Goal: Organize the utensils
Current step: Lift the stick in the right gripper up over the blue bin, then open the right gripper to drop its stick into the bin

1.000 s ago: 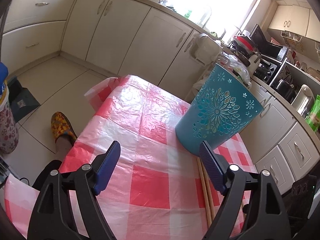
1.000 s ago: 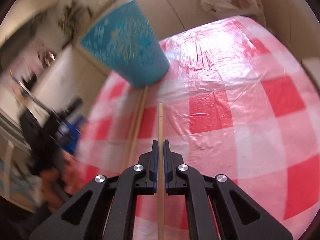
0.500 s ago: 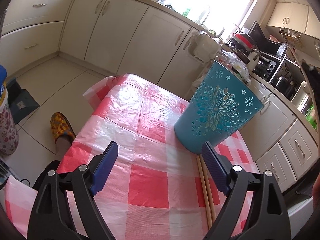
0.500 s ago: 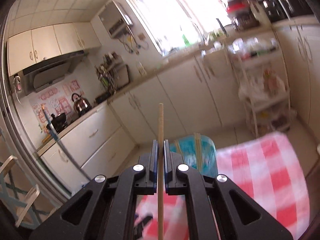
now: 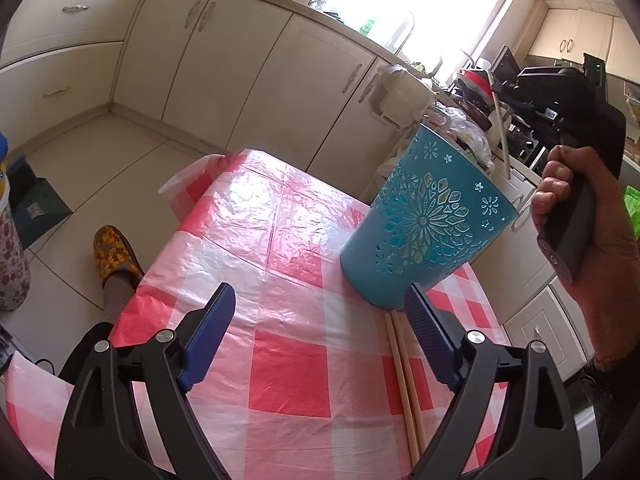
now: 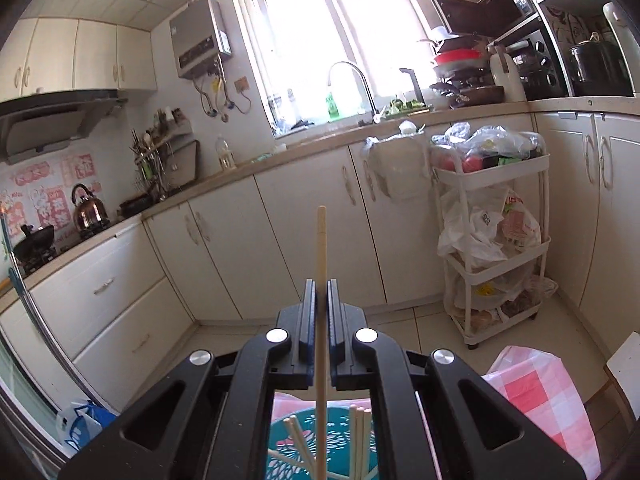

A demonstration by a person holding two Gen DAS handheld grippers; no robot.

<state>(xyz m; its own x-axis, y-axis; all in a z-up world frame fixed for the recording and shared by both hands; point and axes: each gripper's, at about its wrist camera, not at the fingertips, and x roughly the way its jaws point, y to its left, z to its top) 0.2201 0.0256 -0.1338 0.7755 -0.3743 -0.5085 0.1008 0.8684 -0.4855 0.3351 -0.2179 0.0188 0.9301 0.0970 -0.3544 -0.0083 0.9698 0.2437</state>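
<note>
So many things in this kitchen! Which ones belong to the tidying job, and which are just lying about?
Job:
- chopstick clamped in the right gripper
- teal holder
- two chopsticks on the table
- left gripper, open, holding nothing

Lying about:
- kettle
- white cart
- slipper
</note>
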